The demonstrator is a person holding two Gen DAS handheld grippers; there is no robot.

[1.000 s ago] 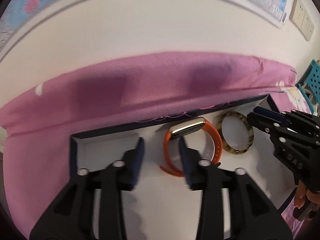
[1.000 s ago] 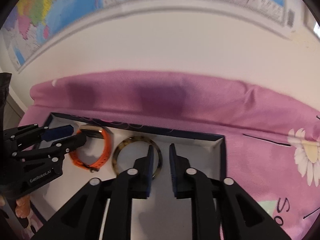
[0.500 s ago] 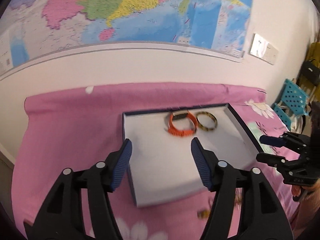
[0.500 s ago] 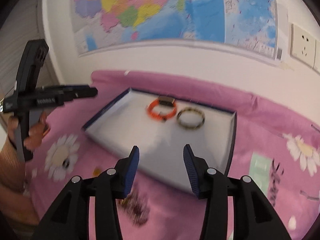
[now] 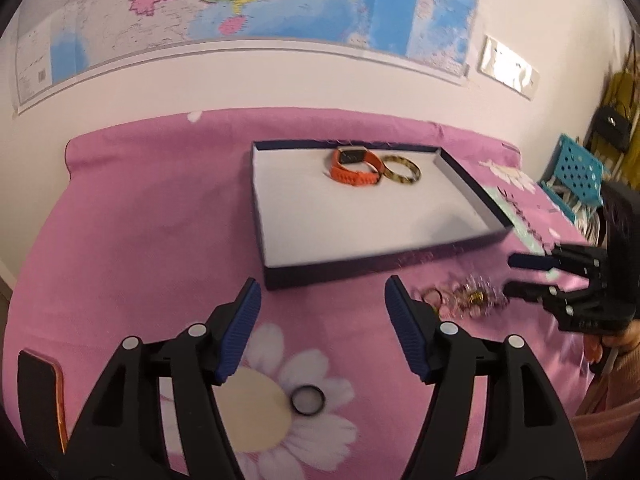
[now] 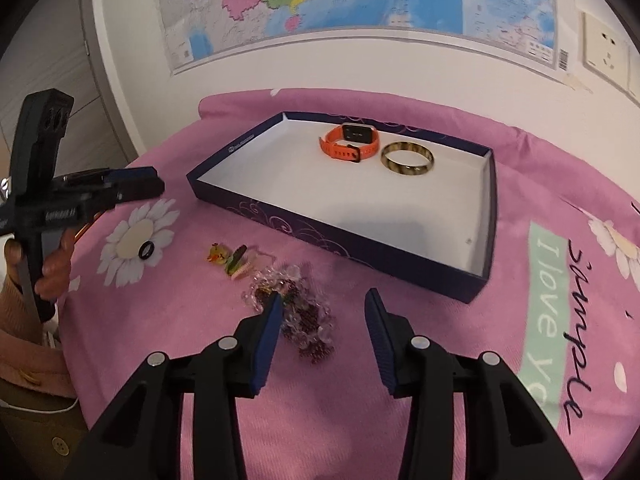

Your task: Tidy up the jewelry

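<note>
Both grippers hover spread and empty, tilted down over the pink cloth (image 6: 520, 208).
Left gripper (image 5: 322, 292) has just widened; right gripper (image 6: 320, 306) has narrowed slightly; only the right view shows the hair clips (image 6: 234, 262), centre left.

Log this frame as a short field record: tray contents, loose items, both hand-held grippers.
tray: dark blue walls, white floor, on pink floral cloth
in tray: orange watch and mottled bangle, side by side near far wall
loose on cloth: black ring on a daisy print; bead pile; small colourful pieces
left hand-held gripper: open, empty, jaws just opened
right hand-held gripper: open, empty, above bead pile
</note>
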